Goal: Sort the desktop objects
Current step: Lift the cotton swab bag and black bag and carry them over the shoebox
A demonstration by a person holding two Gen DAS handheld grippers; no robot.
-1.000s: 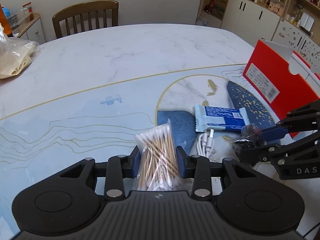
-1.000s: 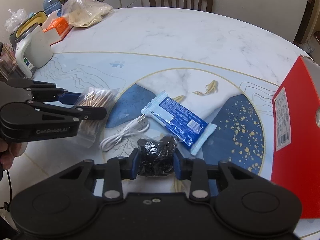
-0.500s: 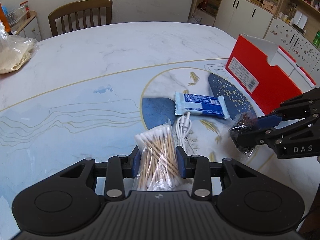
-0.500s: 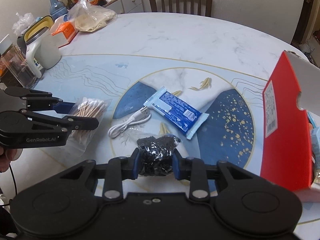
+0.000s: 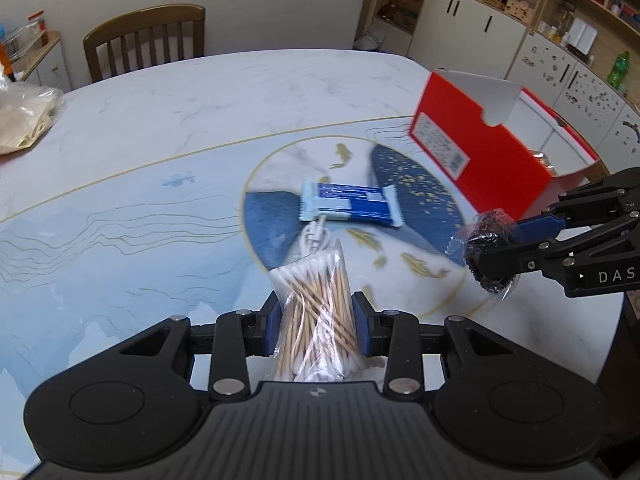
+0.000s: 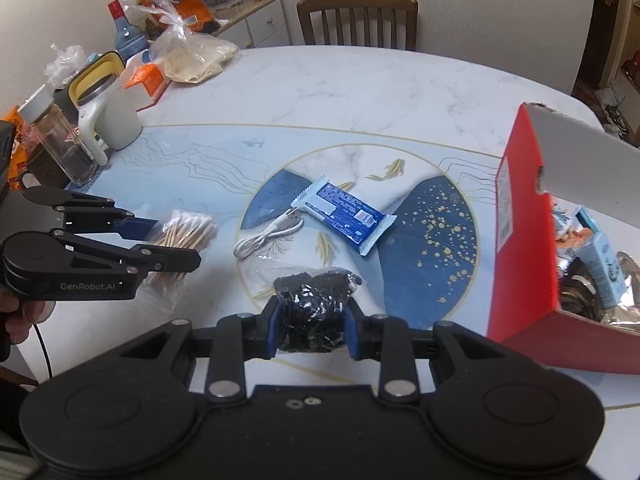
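— Left wrist view first: where is the bag of cotton swabs [image 5: 316, 312]?
— Clamped between the left gripper [image 5: 318, 330] fingers, raised above the table [image 5: 160, 128]; clear plastic, wooden sticks, white tips.
— And the right gripper [image 6: 312, 330]?
— Closed on a crinkled bag of black bits [image 6: 314, 304], held nearer the red box [image 6: 520, 240] than the swabs are.
— What lies between them and that box?
— A blue snack packet [image 6: 344, 218] and a white USB cable [image 6: 268, 234], touching, flat on the table left of the box.
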